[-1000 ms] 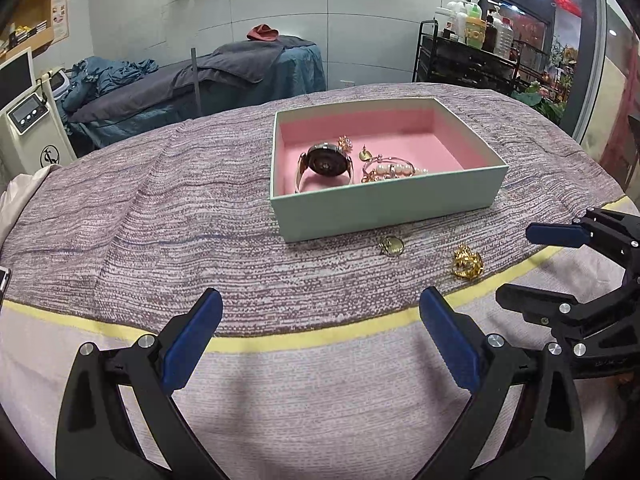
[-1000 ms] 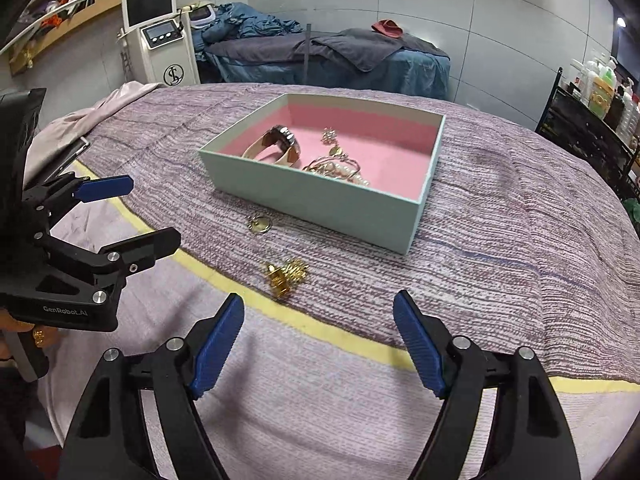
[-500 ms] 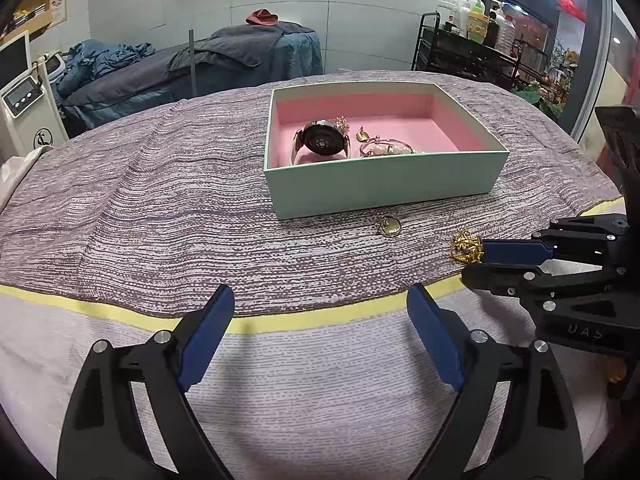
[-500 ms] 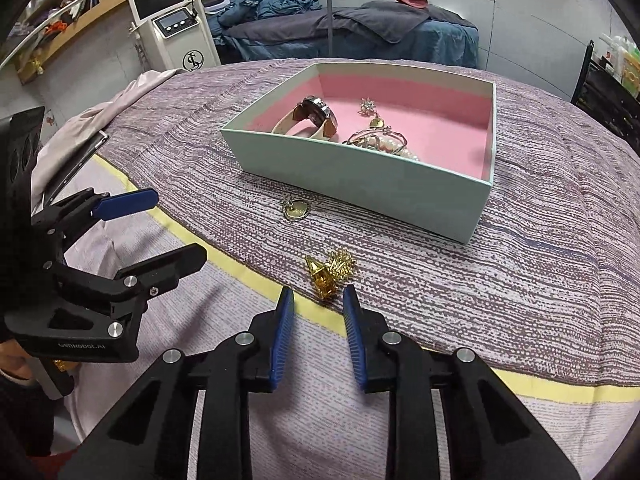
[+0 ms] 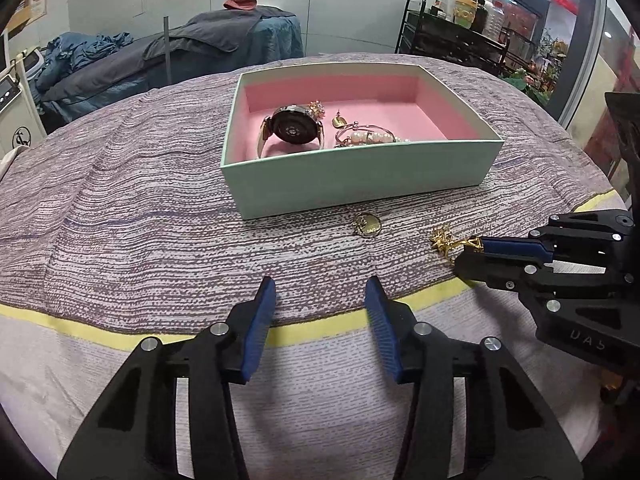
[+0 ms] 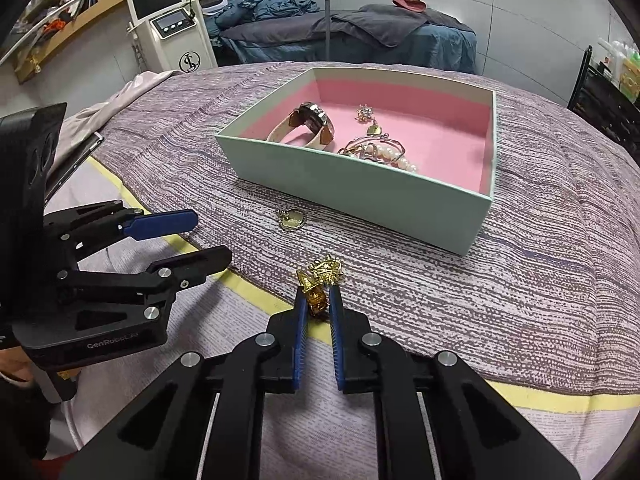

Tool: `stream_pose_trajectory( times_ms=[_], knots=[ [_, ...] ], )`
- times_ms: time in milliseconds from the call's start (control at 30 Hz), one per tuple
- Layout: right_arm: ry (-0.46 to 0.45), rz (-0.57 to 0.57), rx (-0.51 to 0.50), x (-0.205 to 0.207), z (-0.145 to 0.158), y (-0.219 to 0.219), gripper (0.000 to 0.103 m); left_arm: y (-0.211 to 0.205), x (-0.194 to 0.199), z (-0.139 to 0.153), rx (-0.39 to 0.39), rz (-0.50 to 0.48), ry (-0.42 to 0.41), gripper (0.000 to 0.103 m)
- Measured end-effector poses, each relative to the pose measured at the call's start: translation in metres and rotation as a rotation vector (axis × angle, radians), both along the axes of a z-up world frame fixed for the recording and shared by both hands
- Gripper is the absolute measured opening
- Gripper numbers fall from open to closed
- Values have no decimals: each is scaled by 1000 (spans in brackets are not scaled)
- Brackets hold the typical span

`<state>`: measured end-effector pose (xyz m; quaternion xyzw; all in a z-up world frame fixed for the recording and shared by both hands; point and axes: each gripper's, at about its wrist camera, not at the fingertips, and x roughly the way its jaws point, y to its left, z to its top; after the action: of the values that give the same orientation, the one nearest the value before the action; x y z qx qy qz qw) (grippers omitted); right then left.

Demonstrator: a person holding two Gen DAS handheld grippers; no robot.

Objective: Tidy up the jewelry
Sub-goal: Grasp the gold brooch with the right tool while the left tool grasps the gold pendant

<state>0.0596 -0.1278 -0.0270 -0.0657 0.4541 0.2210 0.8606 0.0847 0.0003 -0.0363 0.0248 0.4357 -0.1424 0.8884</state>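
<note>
- Right gripper (image 6: 318, 300): pads pinch gold brooch (image 6: 320, 280) on bedspread (image 6: 520, 280).
- Left gripper (image 5: 320, 312): jaws closing, nothing between; round pendant (image 5: 367, 225) lies ahead.

The cloth (image 5: 120, 208) covering the table is a coarse woven fabric, matt and ribbed. The box (image 5: 360, 176) looks like smooth matt card, lined with soft pink foam. The gold brooch (image 6: 320, 280) is shiny metal, as is the round pendant (image 5: 367, 225). The right gripper (image 6: 319, 304) is matt black plastic with ridged blue pads.
</note>
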Motion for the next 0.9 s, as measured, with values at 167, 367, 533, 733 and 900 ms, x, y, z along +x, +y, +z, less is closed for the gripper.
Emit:
stream_pose_trajectory(
  times_ms=[167,367,533,733,900],
  knots=[
    [-9,-35,12,-4,4,-11,11,-15,15,-1,-9,-36,18,39],
    [-5,-56,23,-6,3,-20,11,-28,29,-3,-13,-52,26,36],
    [0,-61,31,-5,2,-21,11,-34,39,-2,-39,-52,32,29],
    [0,-59,34,-6,1,-20,11,-41,46,-2,-50,-55,31,21],
    [1,-62,36,-6,1,-21,11,-37,41,-2,-63,-44,24,16]
  ],
)
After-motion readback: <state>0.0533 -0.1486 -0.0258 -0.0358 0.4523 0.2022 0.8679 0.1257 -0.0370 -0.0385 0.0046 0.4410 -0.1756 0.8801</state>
